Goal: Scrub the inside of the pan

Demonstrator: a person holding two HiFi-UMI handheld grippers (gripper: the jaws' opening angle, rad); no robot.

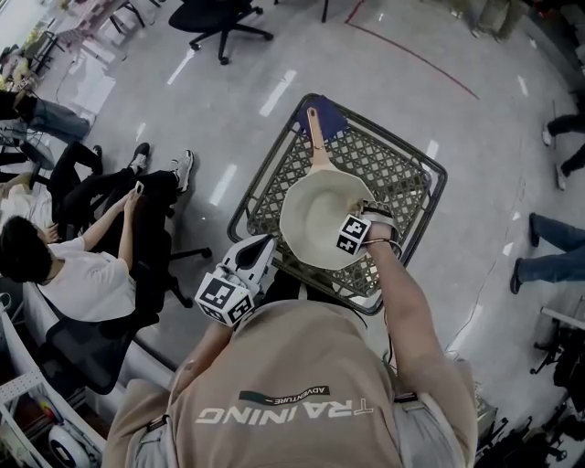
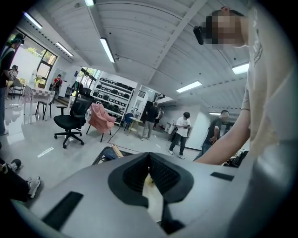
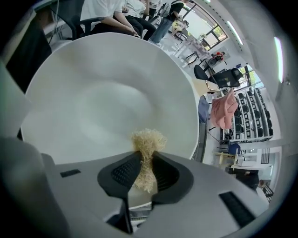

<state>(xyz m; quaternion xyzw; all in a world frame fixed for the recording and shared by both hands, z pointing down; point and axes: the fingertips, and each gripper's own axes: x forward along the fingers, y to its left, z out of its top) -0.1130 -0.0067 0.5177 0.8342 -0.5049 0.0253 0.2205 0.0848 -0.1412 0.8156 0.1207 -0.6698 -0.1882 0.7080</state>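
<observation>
**A:** Where is the pan (image 1: 322, 219)?

**B:** Mid-frame in the head view, on the mesh table (image 1: 411, 178). Its handle (image 1: 316, 137) points toward the top of the frame, over a cloth (image 1: 335, 116).

**A:** And the grippers?

**B:** The left gripper (image 1: 267, 245) is at the pan's lower-left rim, with the rim between its jaws. The right gripper (image 1: 373, 218) is at the pan's right side, with the scrubber (image 3: 148, 142) between its jaws and facing the pan's inside.

**A:** Around them?

**B:** A seated person (image 1: 82, 274) is at the left edge and an office chair (image 1: 219, 20) at the top.
</observation>
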